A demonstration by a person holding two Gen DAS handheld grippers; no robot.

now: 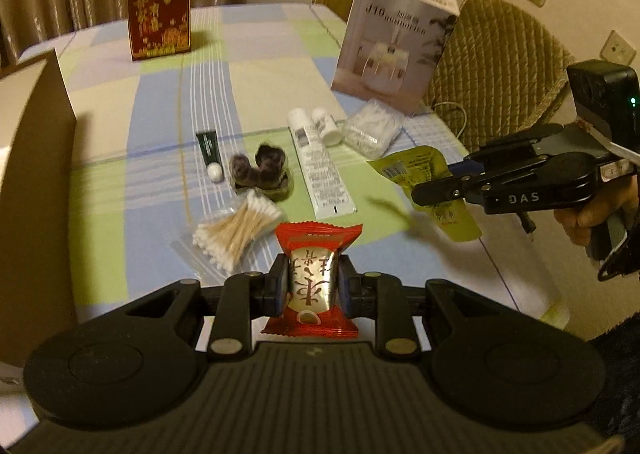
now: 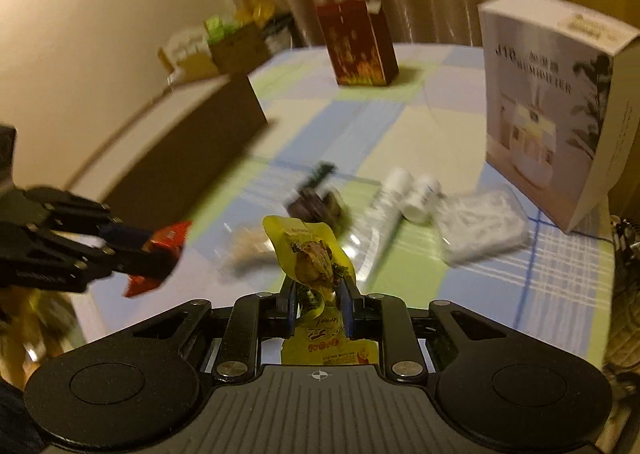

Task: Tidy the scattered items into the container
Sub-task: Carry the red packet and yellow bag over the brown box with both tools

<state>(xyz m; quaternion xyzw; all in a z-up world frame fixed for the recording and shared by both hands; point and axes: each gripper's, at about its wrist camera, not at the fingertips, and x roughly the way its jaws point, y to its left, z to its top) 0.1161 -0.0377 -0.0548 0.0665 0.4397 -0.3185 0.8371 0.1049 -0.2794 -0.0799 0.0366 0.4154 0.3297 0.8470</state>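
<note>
- Left wrist view: the left hand-held gripper point(image 1: 313, 290) is clamped on a red snack packet point(image 1: 315, 278) with a silver middle — the pads press its two sides, and it is held clear above the worktop point(image 1: 160, 102).
- Right wrist view: the right hand-held gripper point(image 2: 319, 304) is clenched on a yellow pouch point(image 2: 310, 254), which stands crumpled between the pads, lifted off the cloth.
- A brown cardboard box point(image 1: 38, 158) stands at the left edge of the worktop; its inside cannot be seen from either camera.
- Still loose on the checked cloth: a bag of cotton swabs point(image 1: 236, 234), a small dark green tube point(image 1: 209, 152), a dark furry item point(image 1: 262, 172), a long white tube point(image 1: 318, 170), a small white bottle point(image 1: 326, 126) and a clear plastic case point(image 1: 370, 130).
- Farther back stand a red carton point(image 1: 159, 10) and a white product box point(image 1: 394, 42) — both upright.
</note>
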